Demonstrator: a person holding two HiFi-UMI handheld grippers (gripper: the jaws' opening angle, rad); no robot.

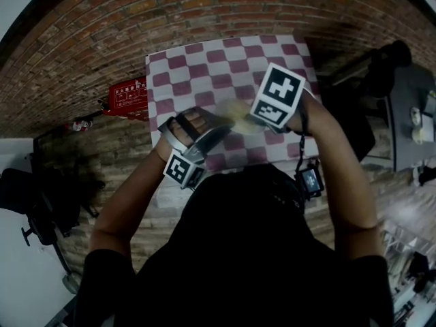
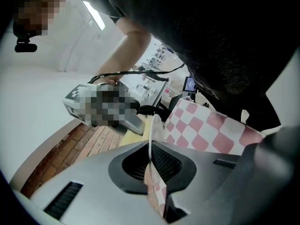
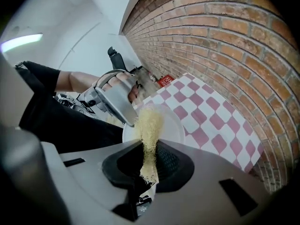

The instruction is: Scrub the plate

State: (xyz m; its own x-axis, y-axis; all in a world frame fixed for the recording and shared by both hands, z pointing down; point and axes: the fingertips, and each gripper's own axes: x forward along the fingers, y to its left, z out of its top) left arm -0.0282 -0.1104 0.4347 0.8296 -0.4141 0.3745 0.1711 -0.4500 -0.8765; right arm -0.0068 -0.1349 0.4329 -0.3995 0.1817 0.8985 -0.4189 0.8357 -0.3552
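Brickwork [image 1: 102, 33] fills the far left of the head view, with a red printed box [image 1: 128, 94] lying on it just beside the left edge of a pink-and-white checked cloth [image 1: 225, 67] that covers the worktop. Next comes the left claw [image 2: 151, 149], held in the person's left hand over the near part of the cloth and reaching toward the right. Its own view shows the jaws drawn together on the rim of the plate [image 3: 171, 125]. From there the plate is seen purely edge-on, as one thin white line that rises between the pads and runs straight away from the camera. The plate is therefore held off the cloth and stood on its edge rather than lying flat. Being round, it has no long axis of its own. Its broad white face is turned toward the right claw [image 3: 149, 149], which the right hand carries just to the right of it, pointing steeply down. That claw's jaws are clamped on a pale yellow fibrous scrubber [image 3: 147, 125]. The scrubber's long axis follows the line of the jaws, and its frayed far end stands out past the pads against the plate's face, close to where the left claw grips the rim. Checked cloth shows beyond the plate on the right, with more brickwork past its far edge.
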